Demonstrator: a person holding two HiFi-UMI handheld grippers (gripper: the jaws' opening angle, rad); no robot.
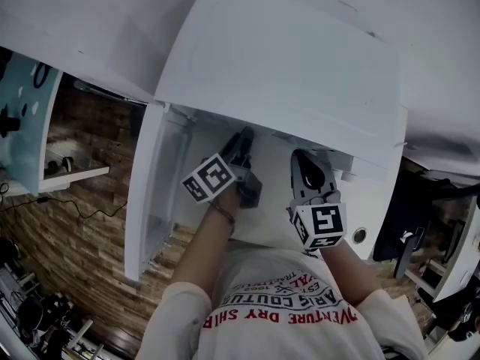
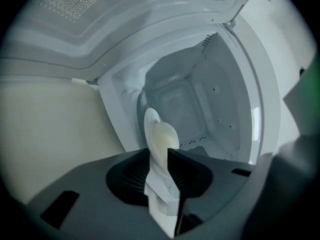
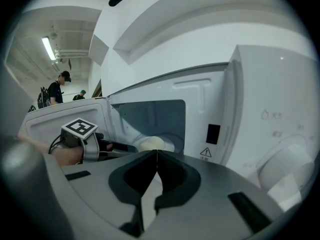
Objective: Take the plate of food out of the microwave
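The white microwave (image 1: 285,58) stands open, its door (image 1: 146,193) swung out to the left. My left gripper (image 1: 241,145) reaches into the cavity (image 2: 185,104). In the left gripper view the white plate (image 2: 152,121) shows edge-on with a pale mound of food (image 2: 164,136) on it, and my left gripper (image 2: 159,151) is shut on its rim. My right gripper (image 1: 304,160) hovers just outside the opening, to the right of the left one. In the right gripper view its jaws (image 3: 157,154) meet with nothing in them, and the plate of food (image 3: 152,144) lies beyond them inside the cavity.
The microwave's control panel with a round dial (image 3: 280,164) is on the right of the opening. A white surface spreads around and above the microwave (image 1: 90,21). Two people (image 3: 60,86) stand far off in the room to the left. Wooden flooring (image 1: 75,231) lies below.
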